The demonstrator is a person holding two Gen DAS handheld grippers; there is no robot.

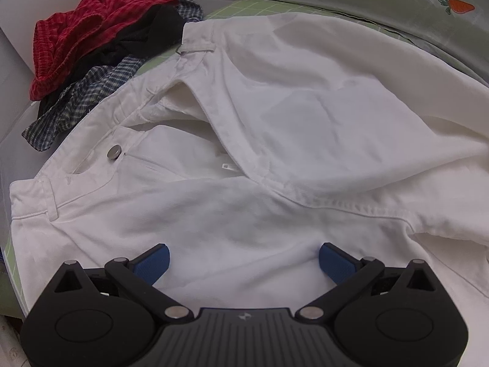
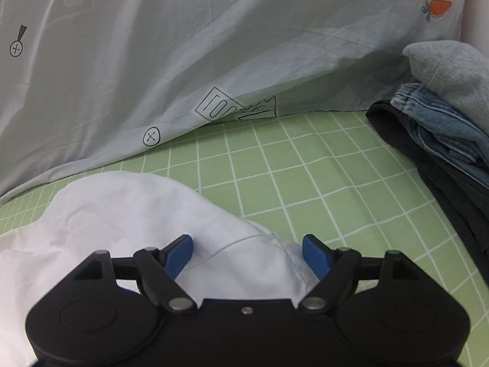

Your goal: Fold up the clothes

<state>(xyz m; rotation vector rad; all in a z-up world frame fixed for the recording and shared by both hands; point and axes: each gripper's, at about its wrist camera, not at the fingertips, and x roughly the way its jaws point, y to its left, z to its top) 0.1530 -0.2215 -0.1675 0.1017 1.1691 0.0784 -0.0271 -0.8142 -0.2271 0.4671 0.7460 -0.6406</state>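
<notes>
Left fingers: the left gripper has its blue pads spread wide over the cloth, holding nothing.
Right fingers: the right gripper is also spread, straddling a hem, not clamped.
White trousers: centre of the left view, laid out unfolded, waistband toward the left edge.
Done: stack of folded clothes at the right edge of the right view.
Left: trousers, then the rumpled heap upper left.
Progress: partway, by my judgement.

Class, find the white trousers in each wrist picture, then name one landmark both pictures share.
Left wrist: white trousers fill the middle, waistband to the left.
Right wrist: only a white trouser end, lower left, between the open jaws.
Shared landmark: the carrot print, upper right.
</notes>
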